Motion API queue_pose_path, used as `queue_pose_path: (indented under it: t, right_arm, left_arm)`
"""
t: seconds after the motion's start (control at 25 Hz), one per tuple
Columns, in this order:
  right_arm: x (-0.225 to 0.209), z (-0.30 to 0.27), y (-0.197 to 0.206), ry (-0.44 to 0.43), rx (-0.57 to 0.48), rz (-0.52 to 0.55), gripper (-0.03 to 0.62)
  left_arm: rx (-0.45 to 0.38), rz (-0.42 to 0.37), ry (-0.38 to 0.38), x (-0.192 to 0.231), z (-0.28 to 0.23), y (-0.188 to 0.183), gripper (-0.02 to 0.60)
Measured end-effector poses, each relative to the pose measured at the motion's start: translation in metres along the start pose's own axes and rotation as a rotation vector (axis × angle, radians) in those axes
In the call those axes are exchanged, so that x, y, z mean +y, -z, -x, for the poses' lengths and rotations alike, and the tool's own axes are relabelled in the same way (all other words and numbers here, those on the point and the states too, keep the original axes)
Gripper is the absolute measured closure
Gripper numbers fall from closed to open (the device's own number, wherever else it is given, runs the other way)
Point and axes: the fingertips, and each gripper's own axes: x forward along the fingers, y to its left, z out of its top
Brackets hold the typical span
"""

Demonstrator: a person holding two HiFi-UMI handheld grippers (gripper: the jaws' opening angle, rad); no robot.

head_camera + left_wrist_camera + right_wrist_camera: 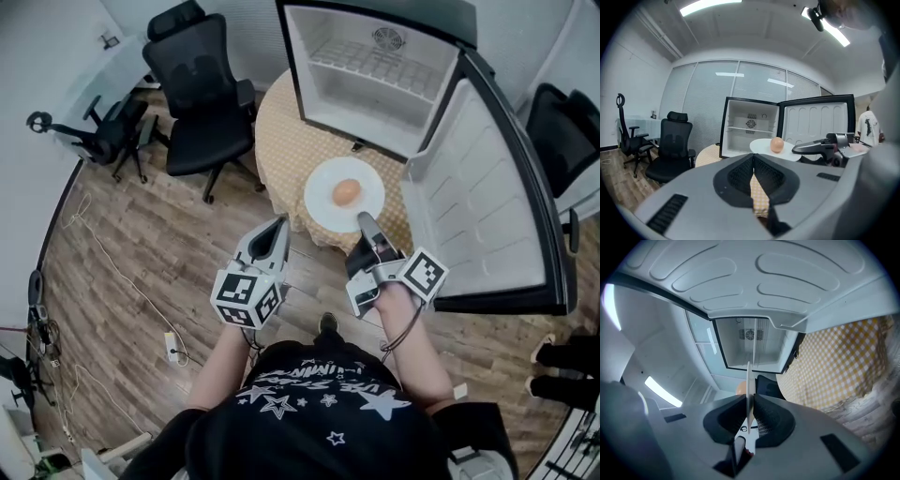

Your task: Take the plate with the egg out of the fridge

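Plate (323, 203) bearing egg (346, 192), clamped by right gripper (364, 221), before open fridge (375, 80).

A glossy, smooth white plate (323, 202) and a matt brown-shelled egg (346, 192) near the fridge (375, 94), lined in smooth moulded white plastic, above a yellow checked woven-cloth tablecloth (281, 150) and, at left, a grained wood-plank floor (141, 244).

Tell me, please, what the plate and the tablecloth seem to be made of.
Plate: probably glazed ceramic, perhaps melamine; plain white, smooth, with a thin rigid edge. Tablecloth: woven fabric, matte; yellow-and-white check that hangs in soft folds at its border.
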Motion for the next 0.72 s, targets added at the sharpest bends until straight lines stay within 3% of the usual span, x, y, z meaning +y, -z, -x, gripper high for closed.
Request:
queue_pose_path:
  t: [0.48, 0.72]
  right_arm:
    - [0.017, 0.025, 0.054, 0.007, 0.035, 0.032, 0.543]
    - [0.030, 0.054, 0.079, -0.005, 0.021, 0.046, 0.543]
  left_arm:
    - [-0.014, 0.049, -0.077, 0.010, 0.080, 0.026, 0.572]
    - [-0.043, 0.036, -0.073, -0.005, 0.130, 0.027, 0.572]
